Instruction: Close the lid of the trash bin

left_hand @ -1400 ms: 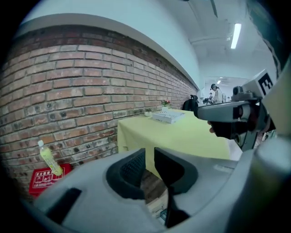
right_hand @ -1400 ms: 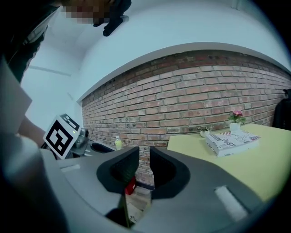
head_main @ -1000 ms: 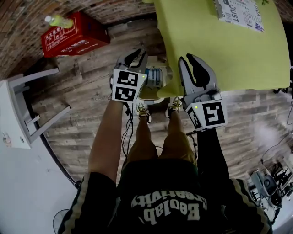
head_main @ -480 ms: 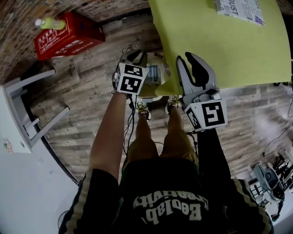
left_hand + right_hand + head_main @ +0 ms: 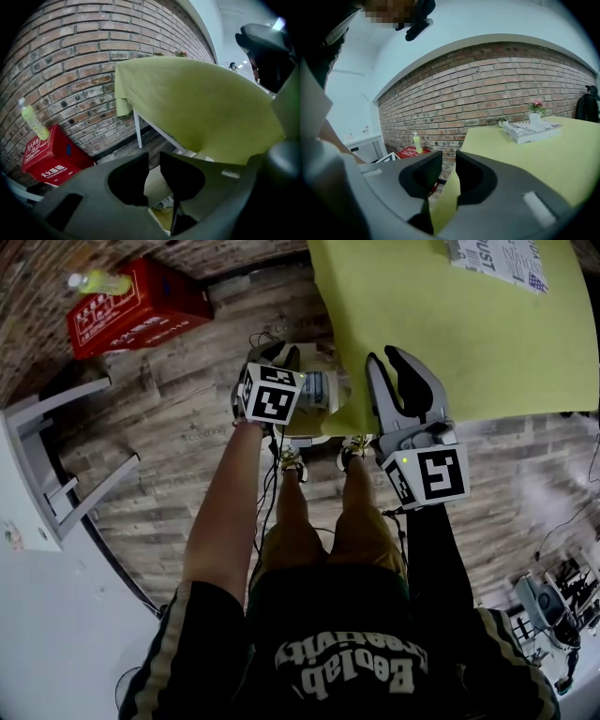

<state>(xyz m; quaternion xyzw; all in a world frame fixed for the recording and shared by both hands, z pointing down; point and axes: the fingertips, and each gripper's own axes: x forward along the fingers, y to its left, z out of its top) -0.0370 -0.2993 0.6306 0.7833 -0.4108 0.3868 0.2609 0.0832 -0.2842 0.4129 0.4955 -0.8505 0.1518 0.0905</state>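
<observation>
Beige lid (image 5: 156, 185), seemingly beneath left fingers (image 5: 131, 180)

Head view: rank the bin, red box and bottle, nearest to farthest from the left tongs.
1. Bin: just right of the left tongs, below them.
2. Red box: farther off, up-left in the view.
3. Bottle: on the box's far left end.

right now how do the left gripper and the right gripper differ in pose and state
The left gripper tips steeply down toward the trash bin; the right gripper lies nearly level over the yellow tablecloth. The left gripper's gap frames the bin; the right gripper's fingers have just been opening, the tablecloth's edge showing between them, unpinched. Both are open and hold nothing.
</observation>
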